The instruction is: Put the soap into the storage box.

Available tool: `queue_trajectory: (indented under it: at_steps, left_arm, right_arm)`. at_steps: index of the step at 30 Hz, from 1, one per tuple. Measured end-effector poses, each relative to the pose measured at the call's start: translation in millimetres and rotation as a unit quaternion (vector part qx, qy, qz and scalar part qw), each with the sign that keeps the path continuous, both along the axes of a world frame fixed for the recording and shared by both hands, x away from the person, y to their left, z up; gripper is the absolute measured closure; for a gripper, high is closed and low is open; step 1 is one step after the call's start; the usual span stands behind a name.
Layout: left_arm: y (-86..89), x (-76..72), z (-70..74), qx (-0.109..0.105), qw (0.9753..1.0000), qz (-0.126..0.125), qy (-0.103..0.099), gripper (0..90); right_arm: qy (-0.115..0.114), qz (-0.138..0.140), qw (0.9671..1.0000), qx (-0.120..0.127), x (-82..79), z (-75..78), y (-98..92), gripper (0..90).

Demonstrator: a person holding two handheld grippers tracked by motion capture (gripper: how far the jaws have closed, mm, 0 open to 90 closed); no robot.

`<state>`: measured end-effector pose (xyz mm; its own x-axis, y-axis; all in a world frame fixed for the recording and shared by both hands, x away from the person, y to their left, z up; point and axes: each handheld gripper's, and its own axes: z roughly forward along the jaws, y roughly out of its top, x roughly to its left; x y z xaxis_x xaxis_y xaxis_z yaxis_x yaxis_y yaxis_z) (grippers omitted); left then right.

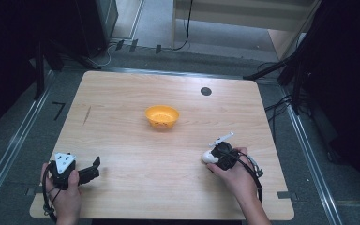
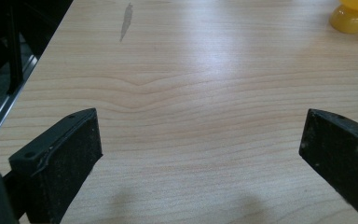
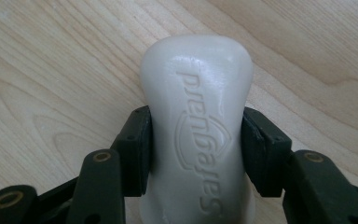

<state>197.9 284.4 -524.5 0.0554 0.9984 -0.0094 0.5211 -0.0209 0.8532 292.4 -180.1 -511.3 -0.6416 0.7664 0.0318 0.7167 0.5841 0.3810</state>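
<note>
1. Table [image 1: 136,140]: light wood-grain top, smooth, with a soft sheen; one dark streak at far left.
2. Soap [image 3: 198,126]: off-white bar, waxy and smooth, low gloss, embossed lettering on its upper face.
3. Right gripper [image 3: 196,154]: matt black plastic jaws with brass-coloured rivets at the joints.
4. Left gripper [image 2: 200,154]: matt black jaws; pad faces finely textured and scuffed.
5. Bowl [image 1: 161,116]: orange plastic, smooth, glossy.

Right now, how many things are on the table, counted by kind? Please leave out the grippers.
White soap bar: 1
Orange bowl: 1
Total: 2
</note>
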Motion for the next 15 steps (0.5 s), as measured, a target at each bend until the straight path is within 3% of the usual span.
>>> queue_trajectory:
  at_steps: [15]
  left_arm:
    - [0.6,-0.4,0.1,0.0,1.0,0.003,-0.001,0.0]
  right_arm:
    - [-0.001,0.004,1.0,0.003,2.2,-0.1,-0.3,50.7]
